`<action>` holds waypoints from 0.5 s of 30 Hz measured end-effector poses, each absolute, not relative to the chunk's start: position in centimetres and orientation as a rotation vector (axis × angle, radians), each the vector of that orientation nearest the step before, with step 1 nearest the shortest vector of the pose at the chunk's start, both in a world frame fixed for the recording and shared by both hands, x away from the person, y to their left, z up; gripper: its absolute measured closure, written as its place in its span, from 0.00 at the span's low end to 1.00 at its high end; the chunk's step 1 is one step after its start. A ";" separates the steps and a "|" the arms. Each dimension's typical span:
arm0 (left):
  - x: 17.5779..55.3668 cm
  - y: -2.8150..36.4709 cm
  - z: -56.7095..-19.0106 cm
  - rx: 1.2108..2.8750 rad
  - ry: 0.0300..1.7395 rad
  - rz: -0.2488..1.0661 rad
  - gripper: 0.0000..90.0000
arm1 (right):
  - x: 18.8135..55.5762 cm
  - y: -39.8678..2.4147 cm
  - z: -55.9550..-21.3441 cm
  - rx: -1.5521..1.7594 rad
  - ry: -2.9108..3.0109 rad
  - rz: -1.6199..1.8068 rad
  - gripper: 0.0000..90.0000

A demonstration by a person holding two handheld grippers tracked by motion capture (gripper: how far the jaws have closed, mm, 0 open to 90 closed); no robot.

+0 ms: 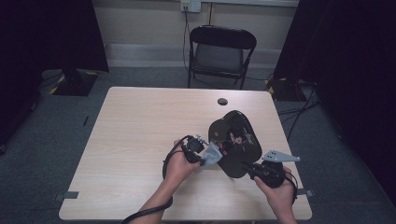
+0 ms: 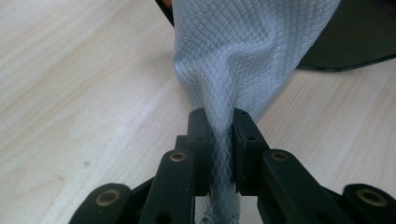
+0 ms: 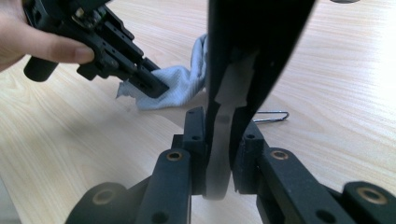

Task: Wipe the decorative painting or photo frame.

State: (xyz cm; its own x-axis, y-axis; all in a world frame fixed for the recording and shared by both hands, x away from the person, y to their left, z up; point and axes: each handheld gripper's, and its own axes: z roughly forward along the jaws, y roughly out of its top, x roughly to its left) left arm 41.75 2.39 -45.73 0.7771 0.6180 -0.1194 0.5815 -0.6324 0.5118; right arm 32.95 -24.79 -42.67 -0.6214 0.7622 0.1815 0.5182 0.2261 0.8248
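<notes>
High view: the black tray [image 1: 236, 140] stands tilted on the counter [image 1: 140, 130], toward its right near part. The left claw [image 1: 200, 150] sits just left of the tray, pinching a pale cloth [image 1: 212, 155] that touches the tray's left edge. The right claw [image 1: 252, 169] grips the tray's near edge.

Left gripper view: the jaws are pressed together on the cloth [image 2: 243, 56], which rises to the tray [image 2: 355, 42].

Right gripper view: the jaws pinch the tray's [image 3: 252, 42] edge; left of the tray, the left claw [image 3: 156, 88] holds the cloth [image 3: 182, 84].
</notes>
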 end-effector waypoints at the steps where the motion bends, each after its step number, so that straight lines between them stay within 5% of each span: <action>1: 41.7 2.4 -45.9 2.435 0.894 0.089 0.89 | 32.9 -24.8 -42.7 1.207 2.241 1.345 0.88; 15: 41.1 3.7 -45.5 2.433 0.894 0.073 0.89 | 32.9 -24.6 -42.6 1.210 2.233 1.342 0.87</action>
